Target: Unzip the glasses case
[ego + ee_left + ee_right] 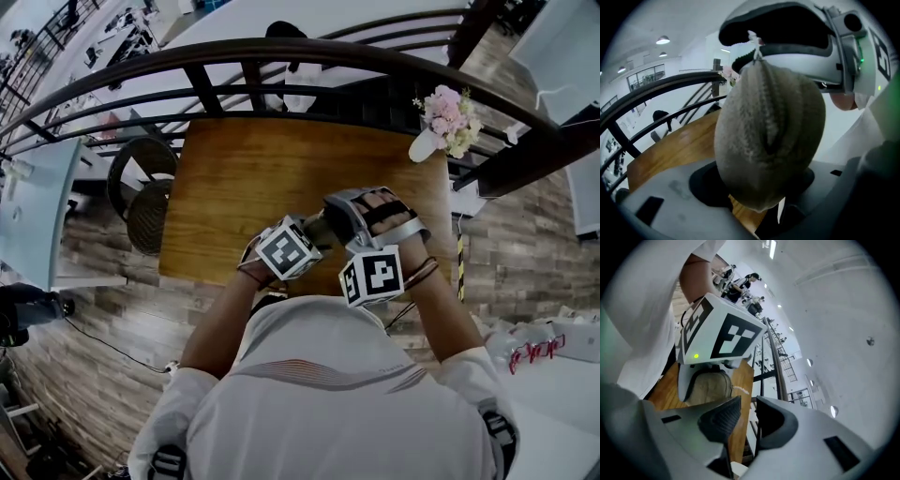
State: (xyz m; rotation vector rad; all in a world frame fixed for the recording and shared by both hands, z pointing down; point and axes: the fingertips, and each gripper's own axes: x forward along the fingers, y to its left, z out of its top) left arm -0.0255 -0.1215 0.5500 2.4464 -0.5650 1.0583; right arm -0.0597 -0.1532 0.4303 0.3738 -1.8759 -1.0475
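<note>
**Item: glasses case (768, 131), grey fabric, mid-unzip.**

- Nearest: the left gripper (751, 202) is clamping the case's rounded end, with the zip seam facing the camera. The body is soft, so a firm tug along the zip is likely risking a twist or slide out of that hold.
- Next: the right gripper (747, 420) is standing slightly parted and gripping nothing. The white pull cord (740, 390) is lying beyond its tips (not between them). Closing from here is probably risking a miss, or a pinch of fabric that jams the slider.
- Beneath: the wooden table (244, 178) is sitting under both hands, so a dropped case is most likely landing there.
- Farthest: the dark railing (281, 52) is curving past the table's far edge.
</note>
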